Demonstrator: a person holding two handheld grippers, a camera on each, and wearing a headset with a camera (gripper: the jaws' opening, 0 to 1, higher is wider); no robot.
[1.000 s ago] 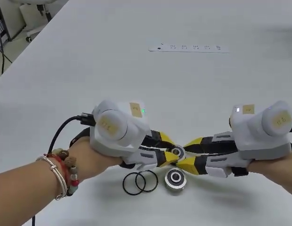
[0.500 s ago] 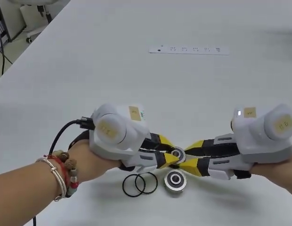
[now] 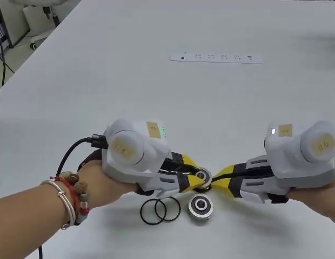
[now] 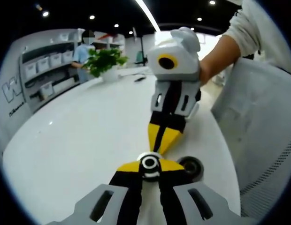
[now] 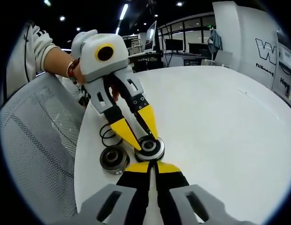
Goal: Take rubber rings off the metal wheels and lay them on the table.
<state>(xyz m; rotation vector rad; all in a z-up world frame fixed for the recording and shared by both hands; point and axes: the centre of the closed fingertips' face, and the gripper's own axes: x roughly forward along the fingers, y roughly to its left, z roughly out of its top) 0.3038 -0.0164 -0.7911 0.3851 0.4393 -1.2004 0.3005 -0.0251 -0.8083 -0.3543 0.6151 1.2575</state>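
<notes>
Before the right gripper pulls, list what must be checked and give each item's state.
1. Left gripper shut on the held wheel: ok.
2. Right gripper with its fingers closed at that wheel's rim: ok.
3. Rubber ring actually caught between the right fingers: cannot tell.
4. Second wheel lying on the table, apart from both grippers: ok.
5. Two loose rings lying flat beside the second wheel, away from the right gripper's side: ok.
</notes>
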